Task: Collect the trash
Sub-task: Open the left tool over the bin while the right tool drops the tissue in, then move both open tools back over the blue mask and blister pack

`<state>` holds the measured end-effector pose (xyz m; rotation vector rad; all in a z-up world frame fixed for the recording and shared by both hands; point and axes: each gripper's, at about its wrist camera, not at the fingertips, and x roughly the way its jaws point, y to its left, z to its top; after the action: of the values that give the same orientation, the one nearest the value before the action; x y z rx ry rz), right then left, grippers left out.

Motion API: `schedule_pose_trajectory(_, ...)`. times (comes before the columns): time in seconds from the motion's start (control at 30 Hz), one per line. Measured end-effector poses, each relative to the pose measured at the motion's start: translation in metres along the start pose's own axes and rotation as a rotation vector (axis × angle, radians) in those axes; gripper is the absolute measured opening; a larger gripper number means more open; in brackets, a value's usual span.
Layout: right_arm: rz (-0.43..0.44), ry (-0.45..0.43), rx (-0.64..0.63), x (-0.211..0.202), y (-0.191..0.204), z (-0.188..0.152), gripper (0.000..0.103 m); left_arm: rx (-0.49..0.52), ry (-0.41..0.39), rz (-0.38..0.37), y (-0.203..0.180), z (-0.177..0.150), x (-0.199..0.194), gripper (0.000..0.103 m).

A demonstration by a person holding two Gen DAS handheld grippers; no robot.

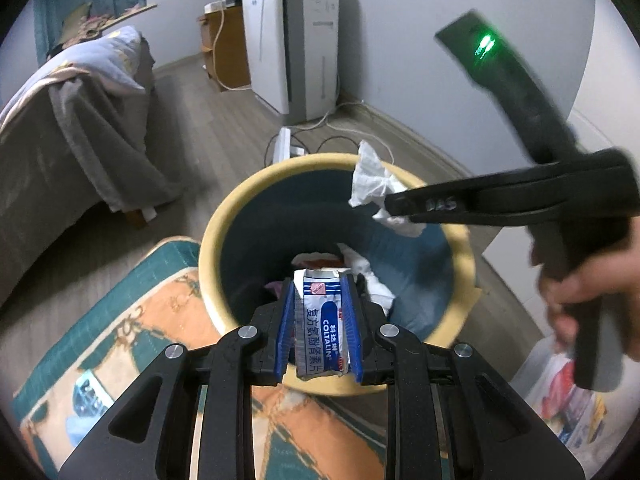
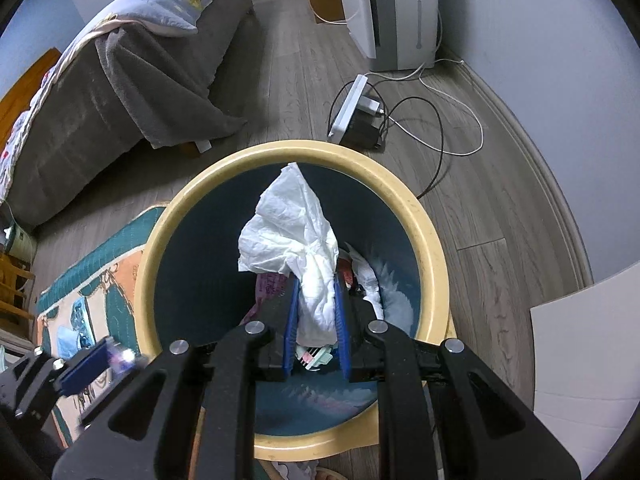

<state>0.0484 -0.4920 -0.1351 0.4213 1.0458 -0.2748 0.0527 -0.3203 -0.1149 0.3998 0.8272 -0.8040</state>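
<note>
1. The left tool [image 1: 320, 320] pinches a white-and-blue medicine packet [image 1: 320, 328] between its blue pads, held upright over the near rim of the trash bin [image 1: 224, 216].
2. The right tool [image 2: 316, 320] pinches a crumpled white tissue [image 2: 296, 232], which fans out beyond the fingertips above the bin's dark interior.
3. The bin, cream-rimmed, stands on the wooden floor [image 2: 492, 264] beside a patterned rug [image 1: 132, 340] and already holds other scraps.
</note>
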Motion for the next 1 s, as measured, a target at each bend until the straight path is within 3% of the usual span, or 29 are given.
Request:
schedule_pose_trajectory(0.17,0.02,-0.003,0.004,0.001,-0.001,0.002,0.021,0.002,0.009,0.013,0.007,0.0,0.015,0.029)
schedule_pose_trajectory(0.27,0.016,0.003,0.013,0.003,-0.001,0.002,0.057,-0.015,0.012,0.023,0.011,-0.001,0.016,0.05)
schedule_pose_trajectory(0.33,0.005,-0.004,0.008,0.002,-0.001,0.002,0.061,-0.017,0.004,0.035,0.013,-0.002,0.014,0.059)
schedule_pose_trajectory(0.4,0.002,-0.007,0.007,0.002,0.0,0.002,0.069,-0.028,-0.006,0.052,0.017,-0.004,0.009,0.077)
schedule_pose_trajectory(0.5,-0.004,-0.018,0.004,-0.001,0.002,0.002,0.083,-0.049,-0.029,0.079,0.023,-0.007,-0.002,0.094)
schedule_pose_trajectory(0.63,0.0,-0.024,-0.008,-0.002,0.012,0.003,0.096,-0.056,-0.019,0.124,0.037,-0.015,-0.022,0.095)
schedule_pose_trajectory(0.83,0.028,-0.037,-0.078,-0.006,0.051,0.002,0.097,-0.056,0.005,0.219,0.078,-0.034,-0.068,0.096)
schedule_pose_trajectory(1.0,0.056,-0.048,-0.155,-0.01,0.093,-0.002,0.097,-0.132,0.017,0.3,0.123,-0.058,-0.108,0.097)
